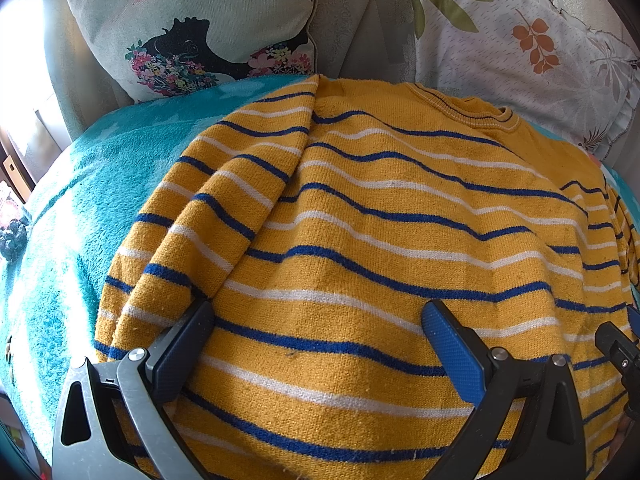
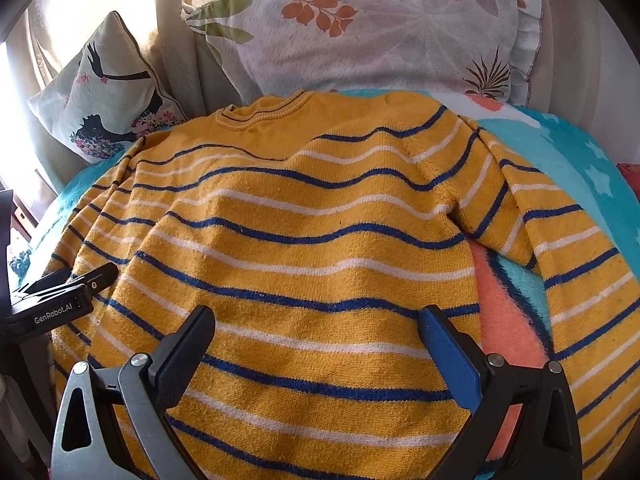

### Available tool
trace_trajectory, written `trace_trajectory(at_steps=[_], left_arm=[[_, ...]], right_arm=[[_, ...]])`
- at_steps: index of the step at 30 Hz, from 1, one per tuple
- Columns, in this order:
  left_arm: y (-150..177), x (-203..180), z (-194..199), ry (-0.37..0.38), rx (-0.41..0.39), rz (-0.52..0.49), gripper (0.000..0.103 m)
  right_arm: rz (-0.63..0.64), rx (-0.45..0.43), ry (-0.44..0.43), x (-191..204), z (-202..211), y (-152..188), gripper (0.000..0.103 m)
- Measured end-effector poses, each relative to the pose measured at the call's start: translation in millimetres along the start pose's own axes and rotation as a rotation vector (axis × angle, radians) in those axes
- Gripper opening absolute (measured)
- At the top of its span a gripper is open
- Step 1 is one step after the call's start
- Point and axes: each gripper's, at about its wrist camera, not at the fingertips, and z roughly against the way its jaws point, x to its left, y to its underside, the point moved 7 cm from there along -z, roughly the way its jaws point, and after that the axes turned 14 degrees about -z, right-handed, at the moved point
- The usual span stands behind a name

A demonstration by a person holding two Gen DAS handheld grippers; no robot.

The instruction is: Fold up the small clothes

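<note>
One yellow sweater (image 2: 304,240) with blue and white stripes fills the middle of both my views, spread flat on a teal blanket (image 1: 80,200). My left claw (image 1: 318,316) and right claw (image 2: 316,320) both hang spread wide over its lower body, gripping nothing. Two printed pillows (image 2: 380,28) sit along the top of the frame.

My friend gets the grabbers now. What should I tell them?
Left gripper: open, holding nothing, low over the sweater's bottom part.
Right gripper: open too, also empty, over the same end.
The striped sweater lies spread on the teal blanket, collar toward the pillows.
One sleeve lies along the body; the other sleeve lies out on the blanket.
No fold across the body yet. Left: tuck that sleeve in, then fold the body.
</note>
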Motion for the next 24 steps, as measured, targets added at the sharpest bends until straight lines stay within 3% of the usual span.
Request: trace_trajectory(at_steps=[17, 21, 24], left_arm=[[0, 2, 1, 0.026, 0.001, 0.0, 0.103], [6, 8, 21, 0.078, -0.018, 0.033, 0.083], [10, 24, 54, 0.148, -0.079, 0.074, 0.083]], right_arm=[[-0.017, 0.02, -0.022, -1, -2, -3, 0.103], [0.004, 0.024, 0.002, 2, -5, -2, 0.103], [0.017, 0.02, 0.018, 3, -5, -1, 0.103]])
